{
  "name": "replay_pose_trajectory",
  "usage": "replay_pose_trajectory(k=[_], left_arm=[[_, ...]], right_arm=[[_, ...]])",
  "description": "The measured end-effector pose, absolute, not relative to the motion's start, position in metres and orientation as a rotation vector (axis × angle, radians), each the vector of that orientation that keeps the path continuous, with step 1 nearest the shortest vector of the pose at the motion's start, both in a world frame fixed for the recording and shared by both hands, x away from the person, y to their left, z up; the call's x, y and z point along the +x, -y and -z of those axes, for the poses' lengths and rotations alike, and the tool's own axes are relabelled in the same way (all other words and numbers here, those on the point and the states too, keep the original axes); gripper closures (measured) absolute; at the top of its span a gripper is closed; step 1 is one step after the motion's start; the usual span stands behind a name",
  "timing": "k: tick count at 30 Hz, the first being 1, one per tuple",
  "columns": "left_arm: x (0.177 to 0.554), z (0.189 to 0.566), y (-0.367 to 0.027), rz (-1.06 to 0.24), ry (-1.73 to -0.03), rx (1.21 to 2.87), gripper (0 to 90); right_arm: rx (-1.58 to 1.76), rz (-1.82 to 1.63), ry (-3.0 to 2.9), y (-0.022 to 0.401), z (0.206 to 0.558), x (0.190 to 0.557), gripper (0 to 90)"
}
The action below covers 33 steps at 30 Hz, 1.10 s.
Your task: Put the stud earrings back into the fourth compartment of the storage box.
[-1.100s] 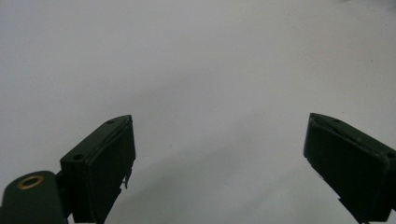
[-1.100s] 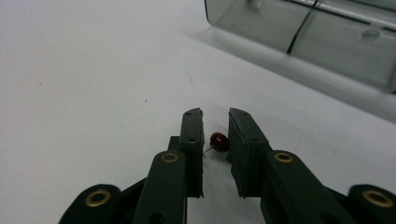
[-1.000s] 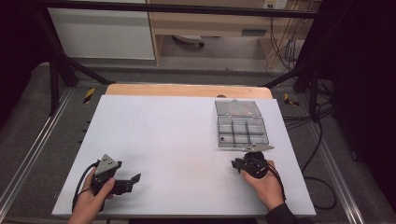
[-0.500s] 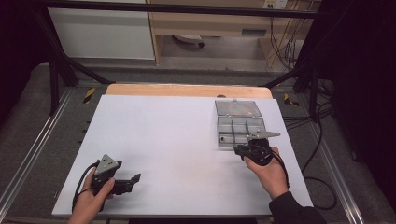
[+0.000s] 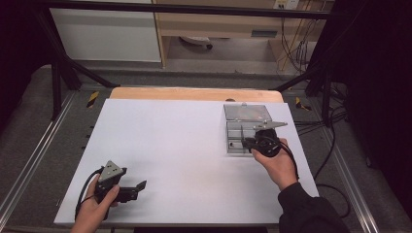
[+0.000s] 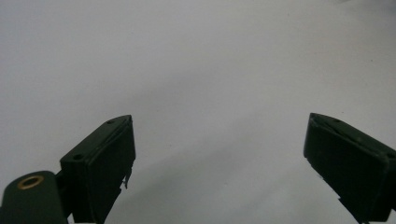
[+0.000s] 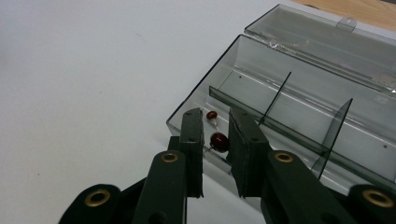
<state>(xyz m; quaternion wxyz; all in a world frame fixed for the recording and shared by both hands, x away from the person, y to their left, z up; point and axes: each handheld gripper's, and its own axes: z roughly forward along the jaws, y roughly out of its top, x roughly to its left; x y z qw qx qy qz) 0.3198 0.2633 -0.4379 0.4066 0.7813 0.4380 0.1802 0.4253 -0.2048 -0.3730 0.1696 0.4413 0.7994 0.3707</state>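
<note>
A clear plastic compartment box (image 5: 247, 127) stands open at the right of the white table, its lid (image 7: 322, 39) folded back. My right gripper (image 5: 246, 141) hovers at the box's near left corner, shut on a small dark red bead (image 7: 219, 141) with a thin wire pin. A second dark red bead (image 7: 212, 115) lies in the corner compartment just beyond the jaws (image 7: 215, 117). My left gripper (image 5: 140, 187) rests low at the front left of the table, open, with nothing between its jaws (image 6: 219, 158).
The white table sheet (image 5: 175, 145) spreads between the two grippers. Thin dividers (image 7: 275, 98) split the box into several compartments. A wooden edge (image 5: 194, 93) runs along the back, and cables (image 5: 330, 145) hang off the right side.
My right gripper has moved forward from the table's front right up to the box's near left corner. The left gripper has stayed put.
</note>
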Motion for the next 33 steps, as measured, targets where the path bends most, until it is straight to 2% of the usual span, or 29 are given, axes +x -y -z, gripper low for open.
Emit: replay_pose_trajectory(k=[18, 33], left_arm=[[0.320, 0.438, -0.264, -0.454, -1.104, 1.970, 9.4], [0.320, 0.438, -0.263, -0.451, -1.100, 1.972, 9.4]], right_arm=[[1.255, -0.964, -2.335, 0.191, 0.381, 0.458, 76.1], [1.276, -0.905, -2.376, 0.183, 0.392, 0.471, 76.0]])
